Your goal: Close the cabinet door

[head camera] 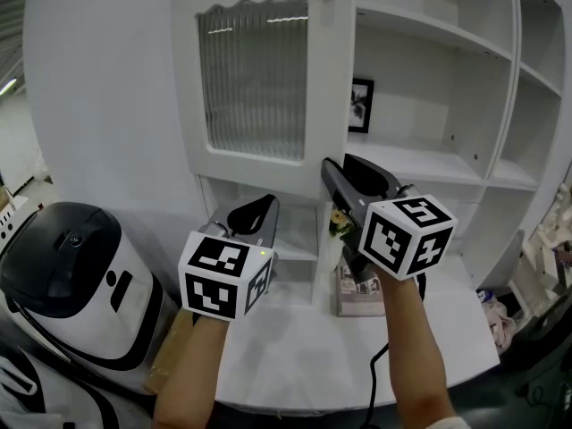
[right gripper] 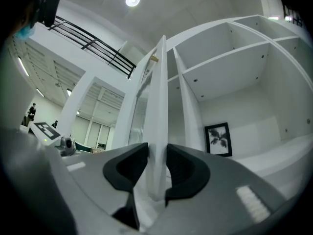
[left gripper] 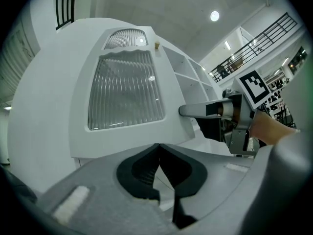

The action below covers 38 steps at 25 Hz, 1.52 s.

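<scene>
1. head view: a white counter runs under a white cabinet with open shelves. a framed picture stands on one shelf, and a white and black appliance sits at lower left. the booklet under the right arm is half covered. the cabinet door stands swung out. the right gripper is at its free lower corner, and the left gripper shows just below its bottom rail.
2. left gripper view: a high hall with ceiling lamps and a balcony railing. the counter is hidden behind the gripper's body. the jaws meet at their tips with nothing between them. the door's ribbed glass rises ahead and above, apart from them.
3. right gripper view: shelves and the picture at right. the door shows edge-on, its glass hard to make out. the jaws stand apart with the door's edge between the pads, close on both sides.
</scene>
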Available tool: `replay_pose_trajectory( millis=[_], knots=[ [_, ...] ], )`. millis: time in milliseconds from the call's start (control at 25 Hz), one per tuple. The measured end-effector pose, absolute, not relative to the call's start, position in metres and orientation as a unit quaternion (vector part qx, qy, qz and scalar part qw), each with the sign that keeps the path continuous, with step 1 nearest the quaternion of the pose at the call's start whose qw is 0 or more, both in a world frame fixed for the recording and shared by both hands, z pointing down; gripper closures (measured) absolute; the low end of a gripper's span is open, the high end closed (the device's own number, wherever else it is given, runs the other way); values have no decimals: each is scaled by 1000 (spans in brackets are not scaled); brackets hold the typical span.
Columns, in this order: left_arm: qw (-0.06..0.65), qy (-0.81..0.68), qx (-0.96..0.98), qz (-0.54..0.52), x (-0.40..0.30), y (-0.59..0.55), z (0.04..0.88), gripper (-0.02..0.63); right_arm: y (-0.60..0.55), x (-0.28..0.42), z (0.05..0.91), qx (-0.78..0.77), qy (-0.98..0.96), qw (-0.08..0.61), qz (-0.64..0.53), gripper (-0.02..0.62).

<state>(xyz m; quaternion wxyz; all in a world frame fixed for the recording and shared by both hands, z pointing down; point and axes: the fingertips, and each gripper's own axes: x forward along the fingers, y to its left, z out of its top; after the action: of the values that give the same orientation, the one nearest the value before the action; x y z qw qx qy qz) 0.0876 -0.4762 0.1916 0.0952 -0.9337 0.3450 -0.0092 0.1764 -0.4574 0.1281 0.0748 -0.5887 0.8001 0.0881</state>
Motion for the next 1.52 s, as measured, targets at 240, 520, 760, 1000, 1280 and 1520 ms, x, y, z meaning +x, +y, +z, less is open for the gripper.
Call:
replay_pose_trajectory(
  millis=[240, 520, 760, 1000, 1280, 1520],
  knots=[
    [98, 348, -932, -7, 89, -486, 189, 604, -469, 184, 126, -609, 784, 67, 100, 448],
    [97, 352, -931, -6, 93, -495, 190, 604, -485, 195, 126, -619, 776, 65, 102, 425],
    [97, 356, -929, -7, 93, -498, 190, 604, -495, 201, 124, -616, 779, 72, 96, 425],
    [96, 364, -926, -7, 91, -502, 188, 604, -505, 204, 123, -616, 779, 75, 94, 428],
    [98, 368, -925, -9, 91, -506, 186, 604, -513, 206, 122, -616, 778, 72, 98, 436],
    [96, 372, -923, -10, 88, -510, 188, 604, -517, 208, 123, -618, 777, 71, 98, 440]
  ],
)
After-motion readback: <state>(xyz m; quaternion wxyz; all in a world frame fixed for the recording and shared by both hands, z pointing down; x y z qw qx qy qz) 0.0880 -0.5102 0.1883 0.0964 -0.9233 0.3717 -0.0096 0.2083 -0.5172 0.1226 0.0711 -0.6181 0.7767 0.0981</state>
